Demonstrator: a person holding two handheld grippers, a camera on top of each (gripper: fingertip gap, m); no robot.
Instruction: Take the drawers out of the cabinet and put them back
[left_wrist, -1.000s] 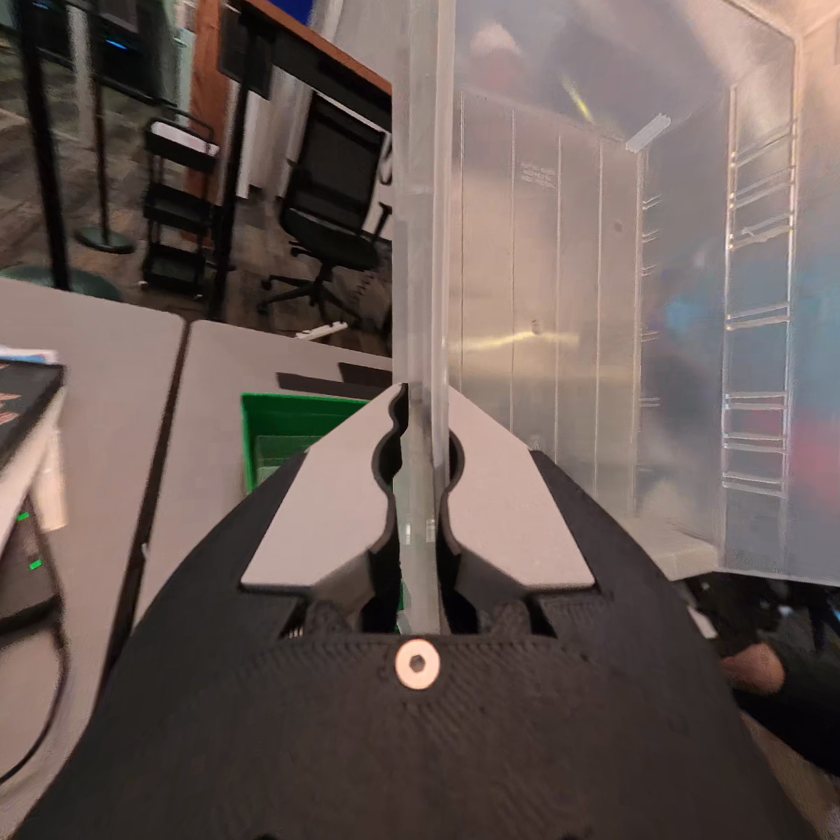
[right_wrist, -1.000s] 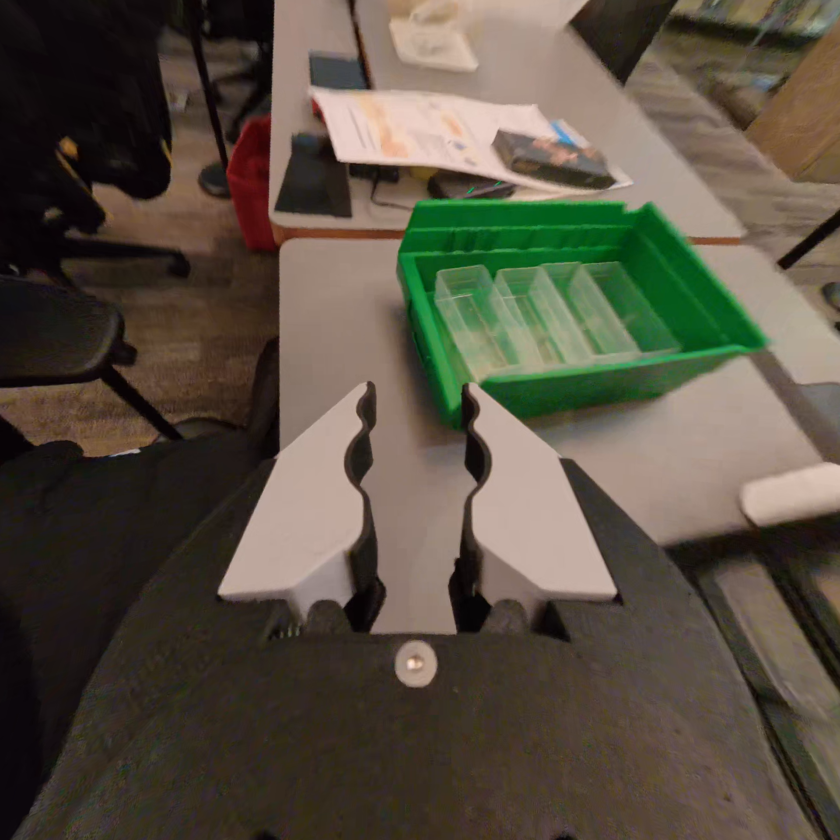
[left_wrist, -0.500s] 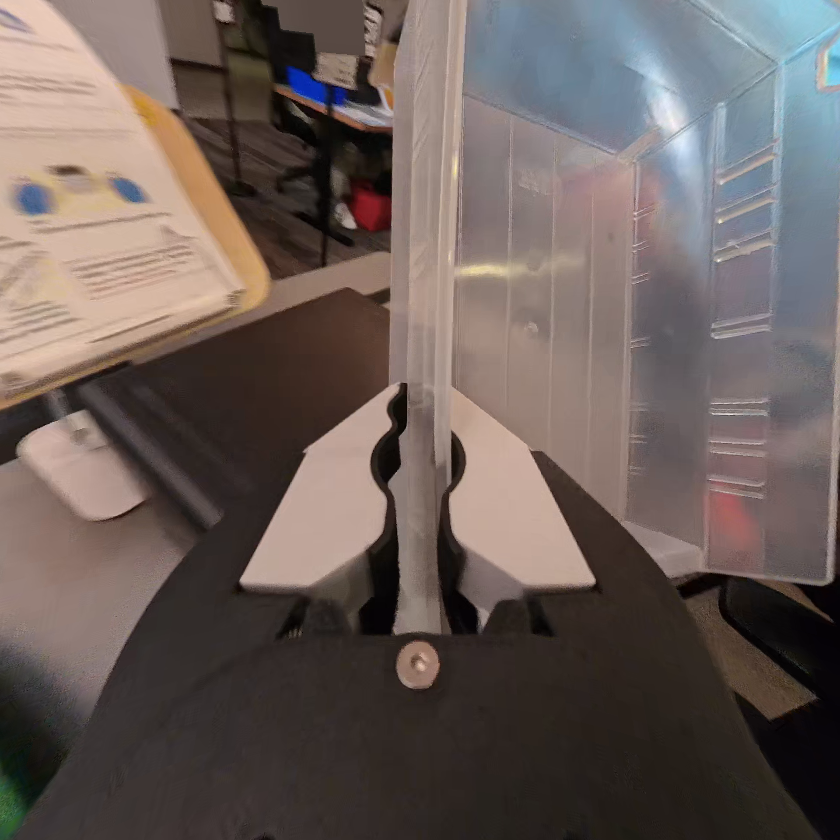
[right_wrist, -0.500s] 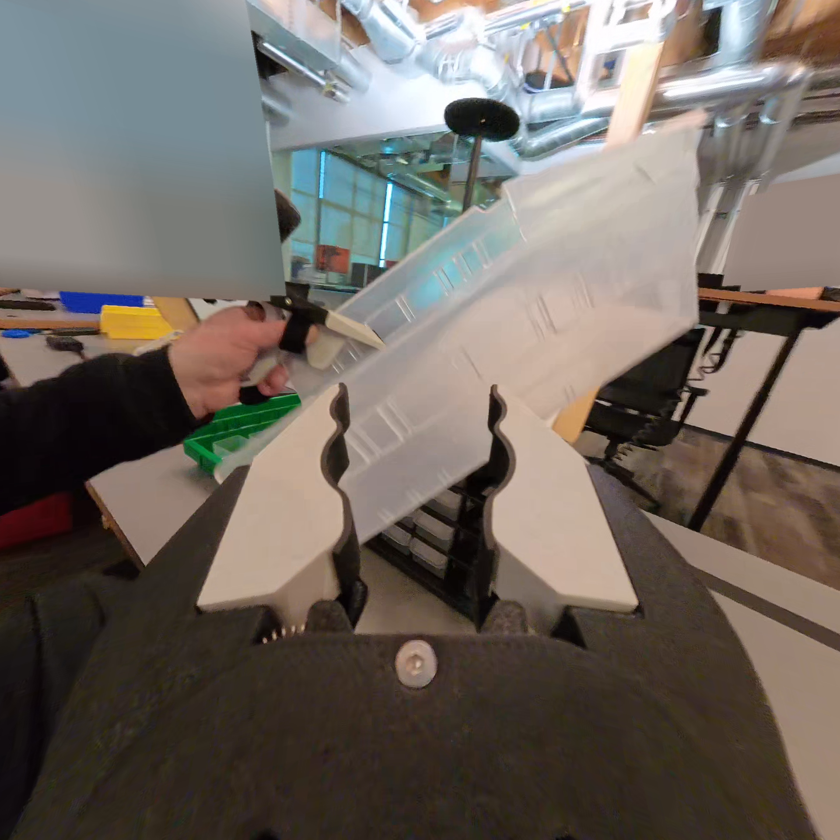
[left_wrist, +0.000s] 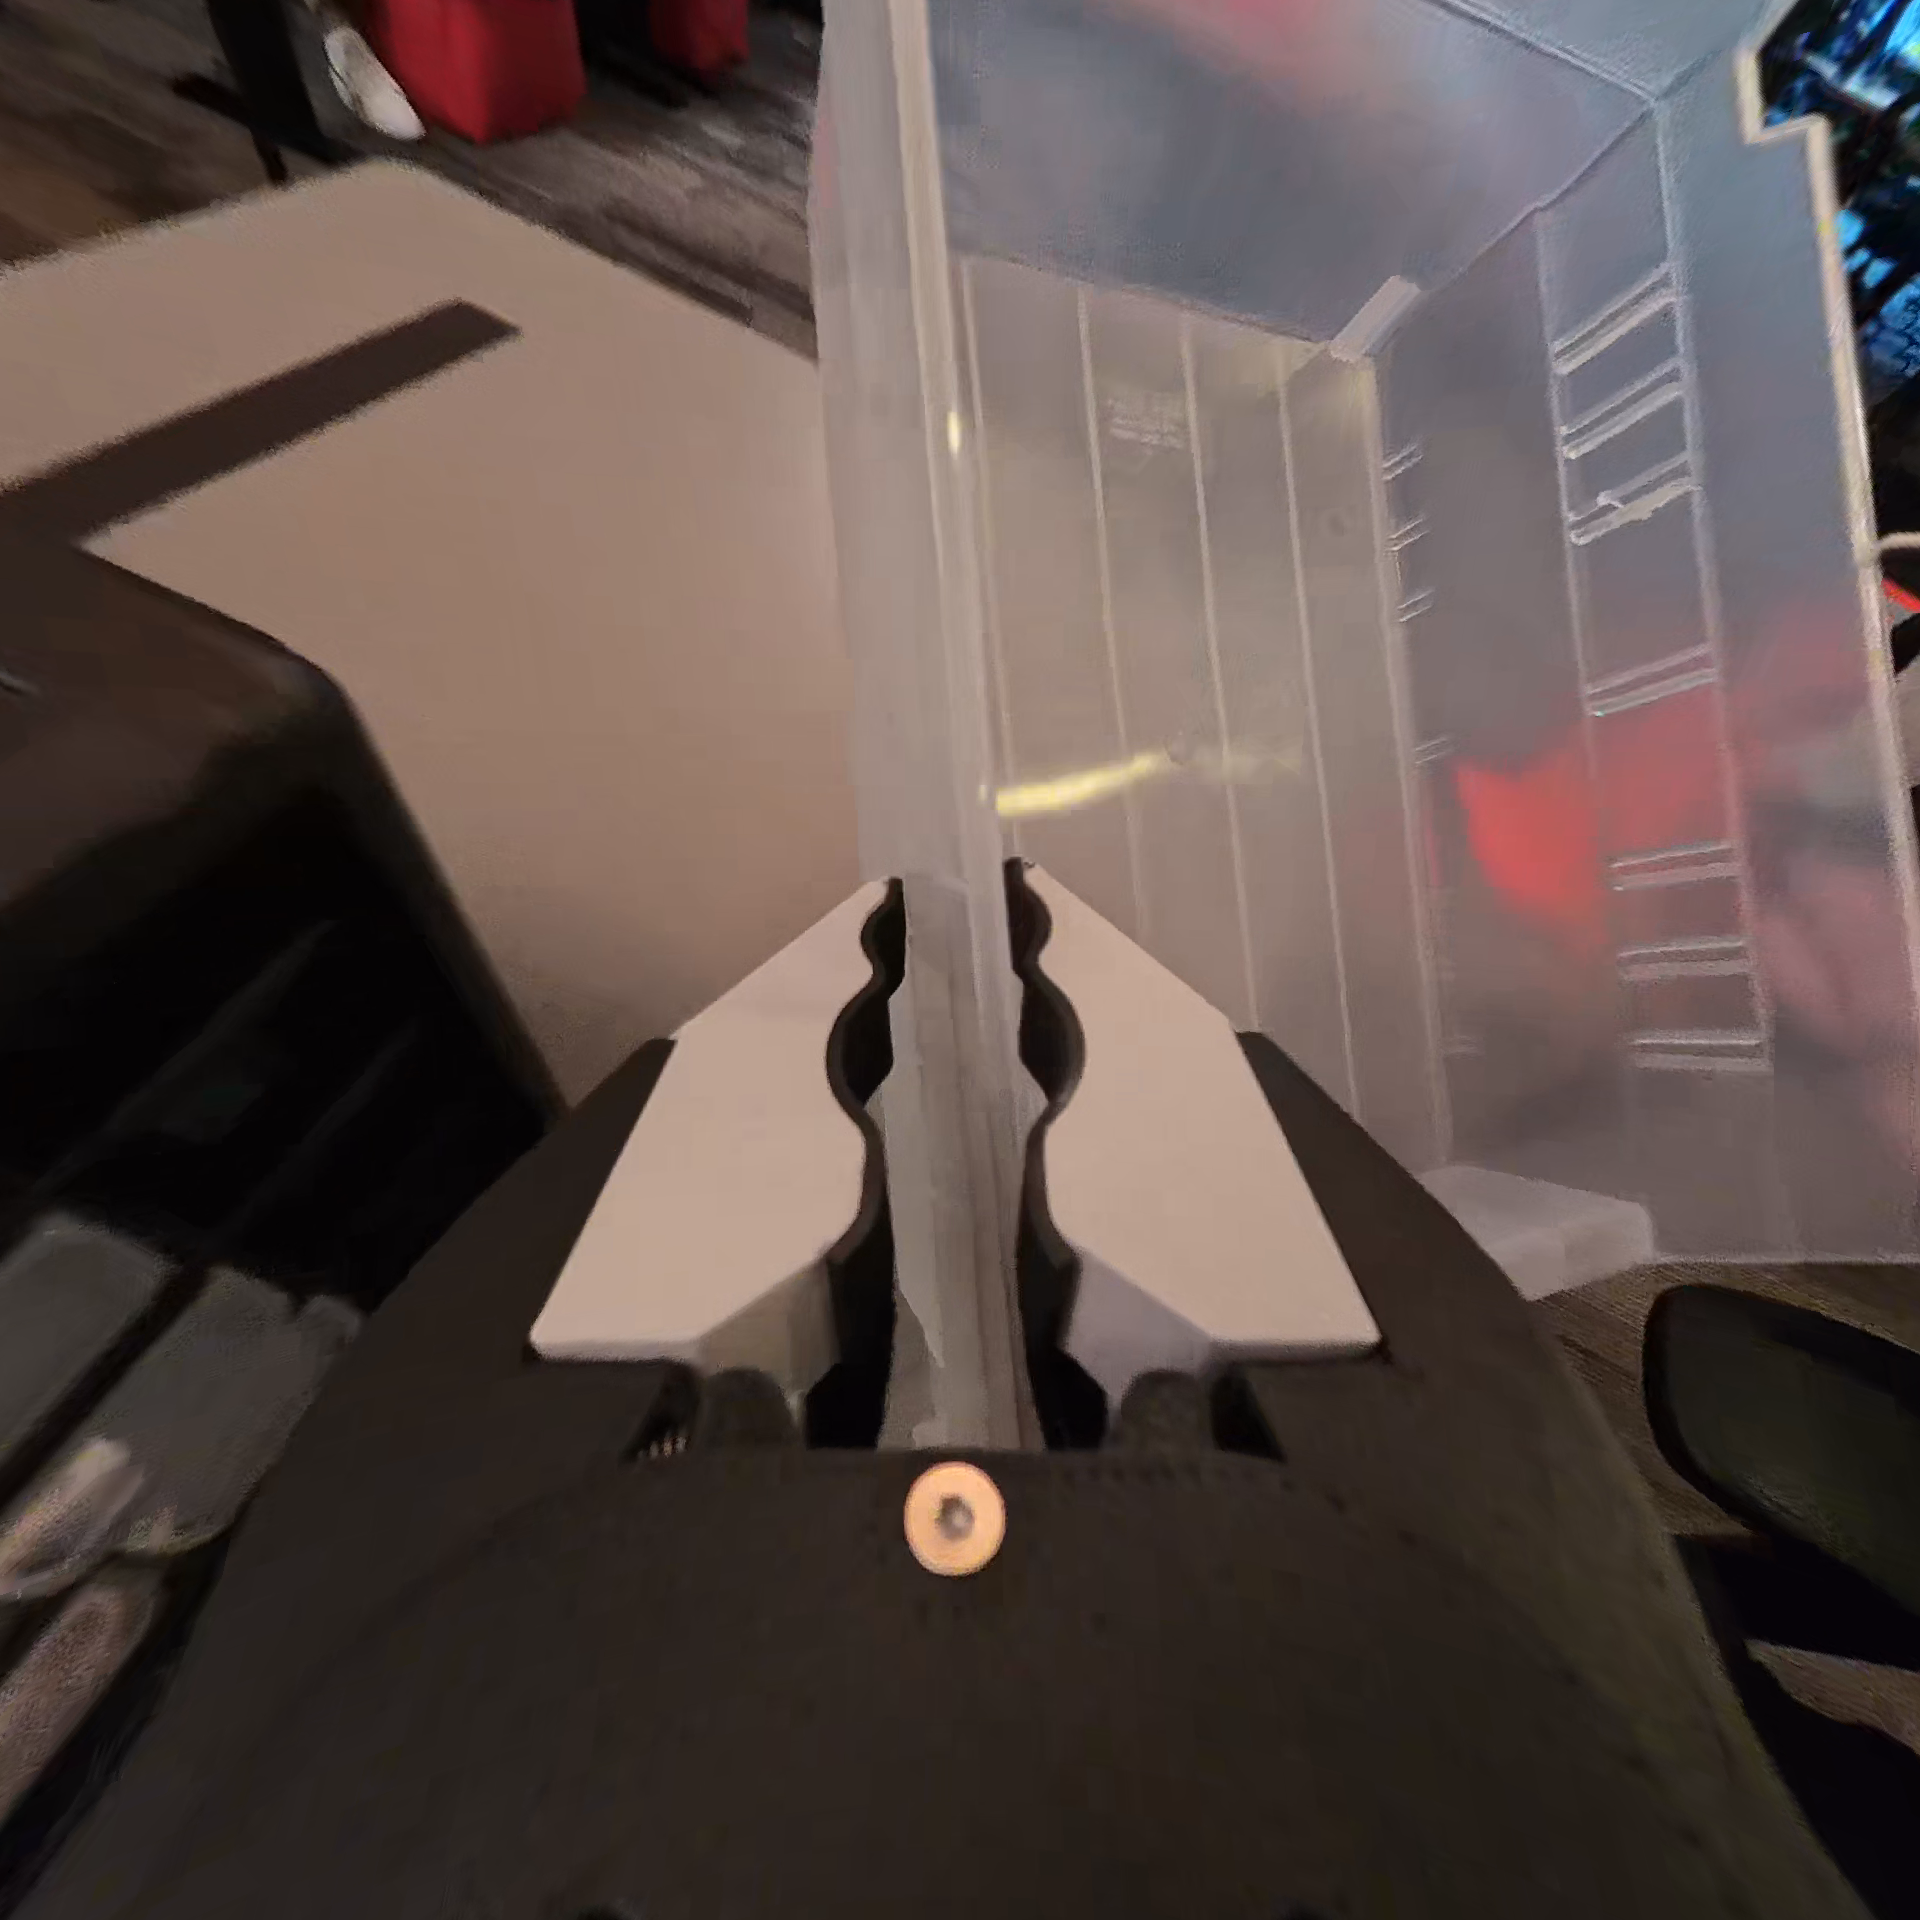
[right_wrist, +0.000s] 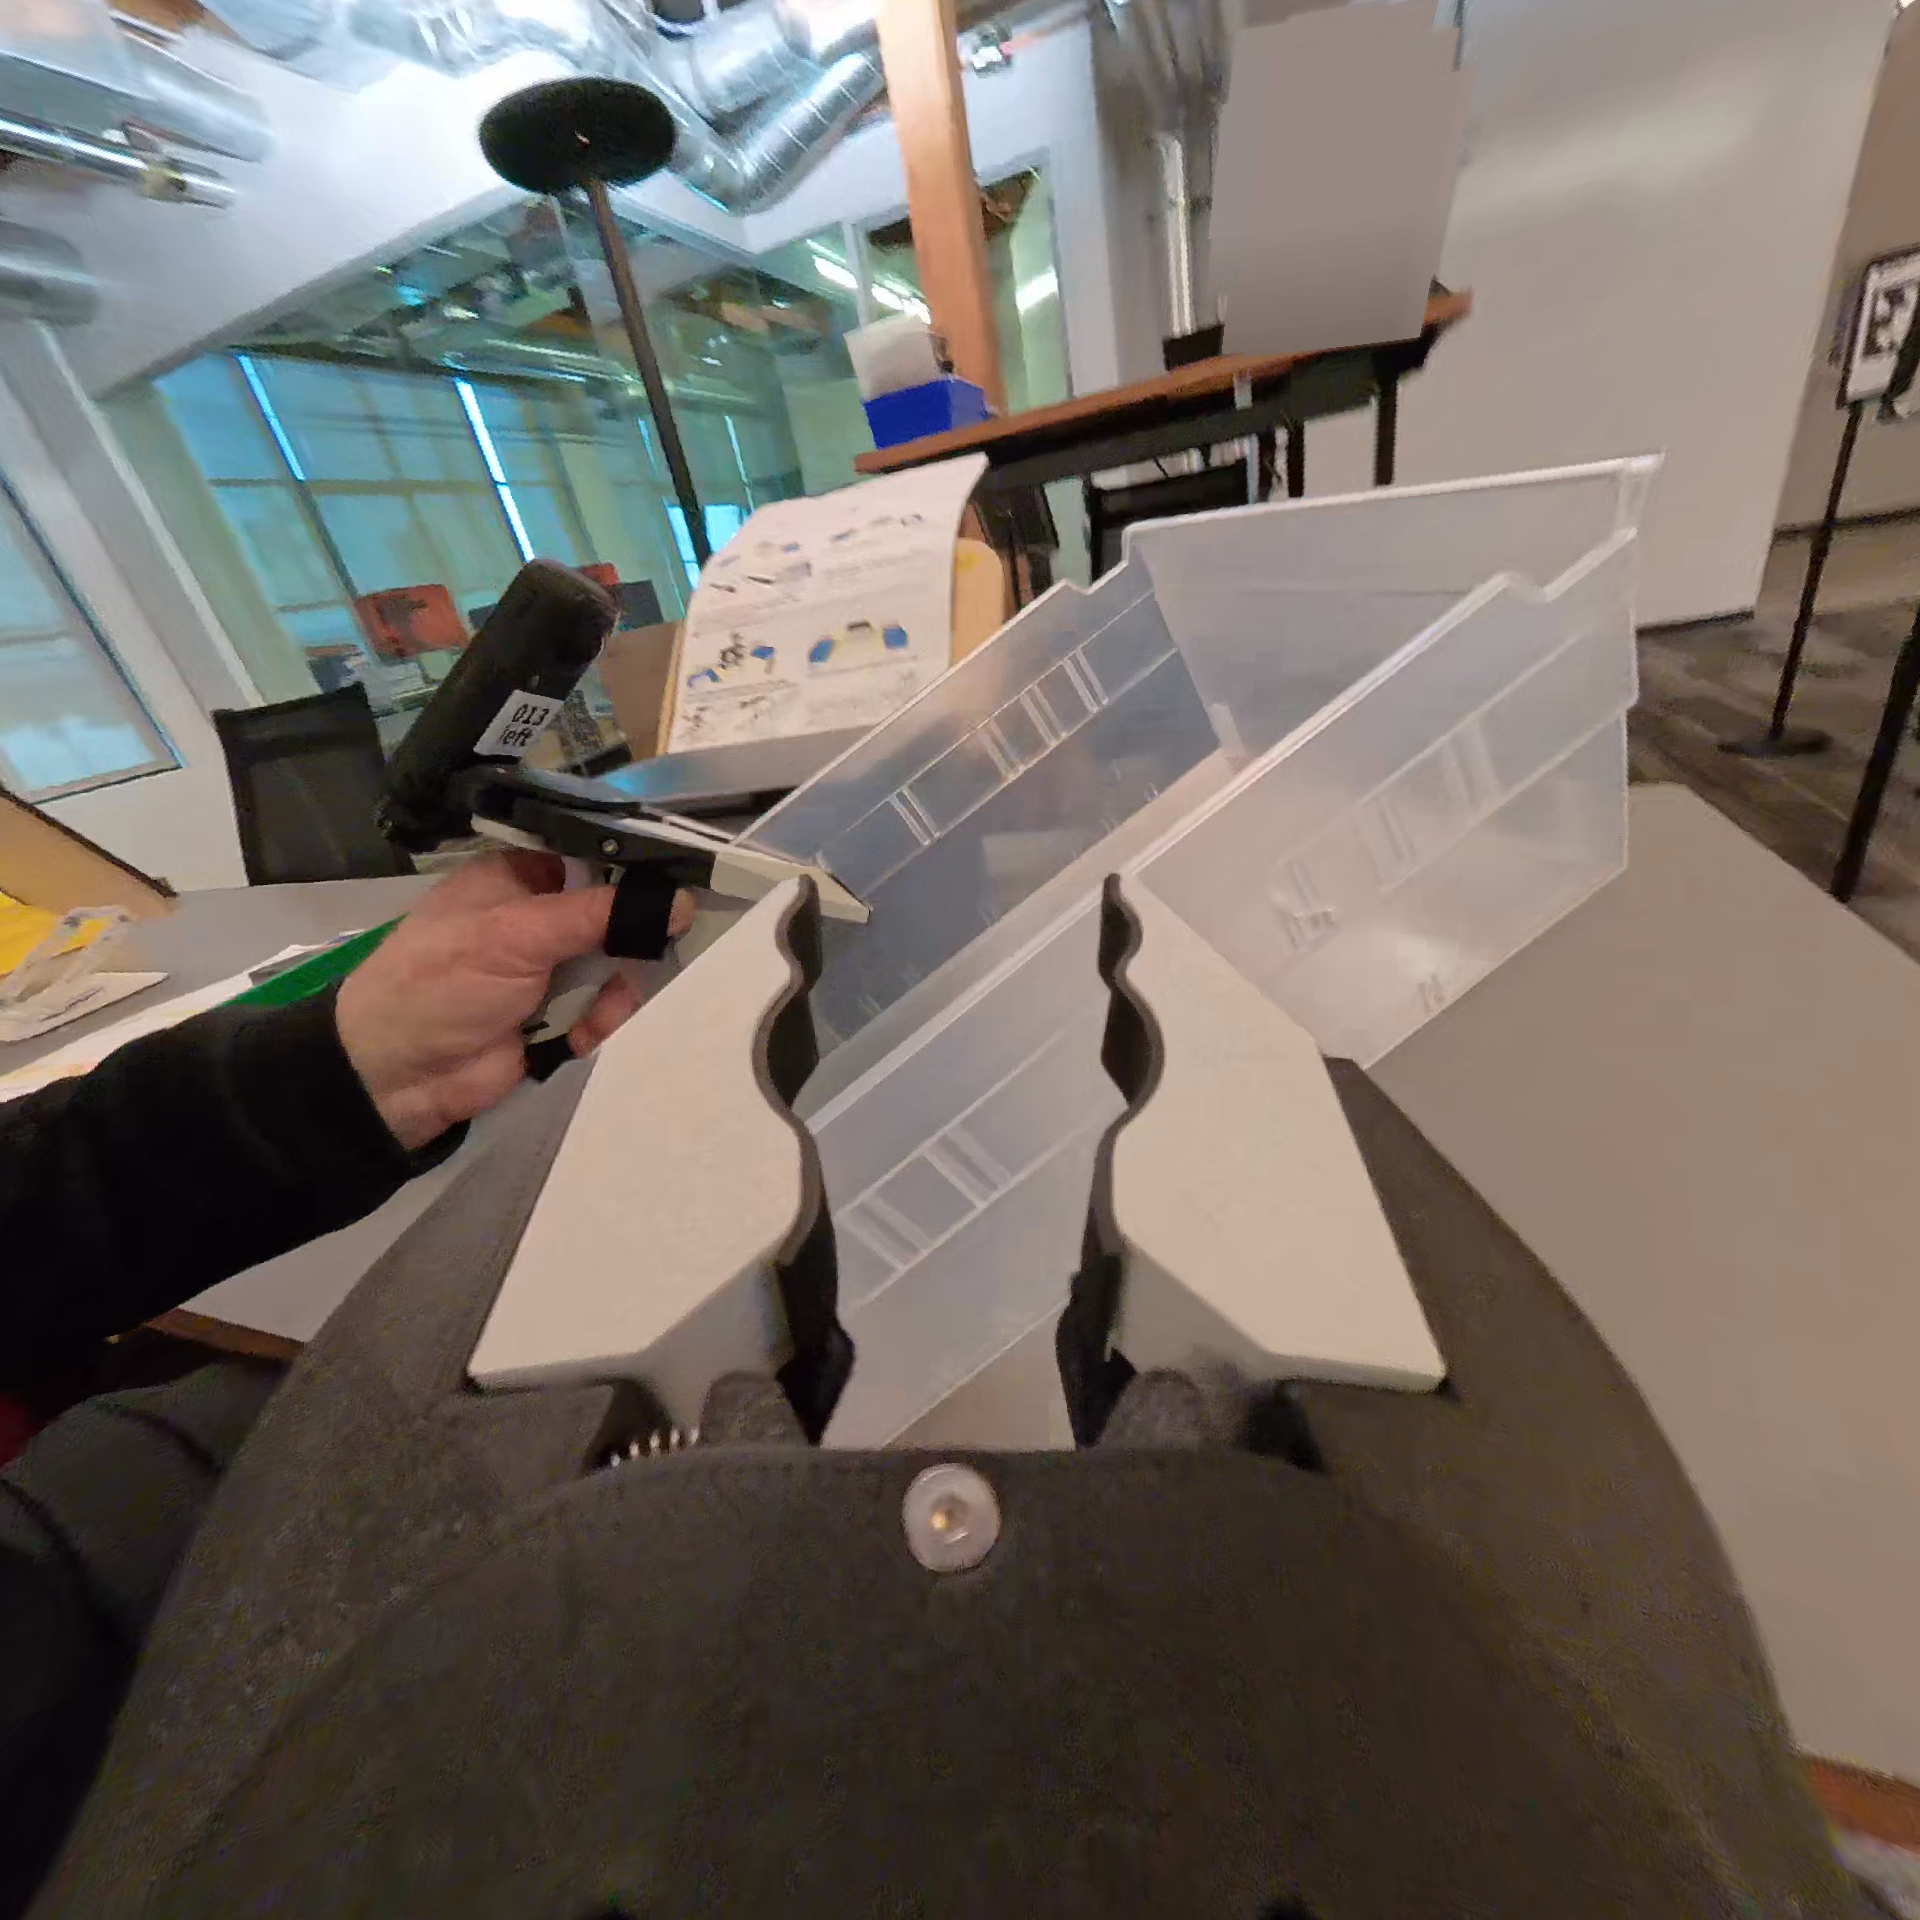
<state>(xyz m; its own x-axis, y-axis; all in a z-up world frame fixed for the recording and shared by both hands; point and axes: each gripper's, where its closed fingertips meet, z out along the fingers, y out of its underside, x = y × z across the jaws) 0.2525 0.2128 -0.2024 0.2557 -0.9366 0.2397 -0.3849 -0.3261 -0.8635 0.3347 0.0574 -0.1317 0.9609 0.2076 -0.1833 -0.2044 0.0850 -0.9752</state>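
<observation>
Left hand-held gripper (left_wrist: 954, 894): fingers pinched on the edge wall of a clear plastic drawer (left_wrist: 1299, 727). The wall runs straight up the gap from 6 to 12 o'clock; the rest of the drawer, open side toward the camera, spreads to 1–3 o'clock. Drawer is off the desk (left_wrist: 582, 644), held in the air. Desk shows at 9–11 o'clock behind it, with a dark strip (left_wrist: 260, 416) on its surface. Black box-like object (left_wrist: 208, 883) at 8–9 o'clock, blurred, cannot tell what it is.

Right hand-held gripper (right_wrist: 956, 894): fingers apart, nothing clamped. The same drawer (right_wrist: 1351, 779) lies between and beyond the tips, tilted, low end at 6 o'clock inside the gap, high end at 1–2 o'clock. Cannot tell if the fingers touch it.

At 10 o'clock in the right wrist view: the left hand-held gripper (right_wrist: 831, 896) bites the drawer's near rim, a hand (right_wrist: 478, 987) in a dark sleeve (right_wrist: 177, 1174) on its grip.

Farther: printed sheet on a stand (right_wrist: 831, 634) at 12 o'clock, green bin edge (right_wrist: 312, 961) at 9 o'clock.
</observation>
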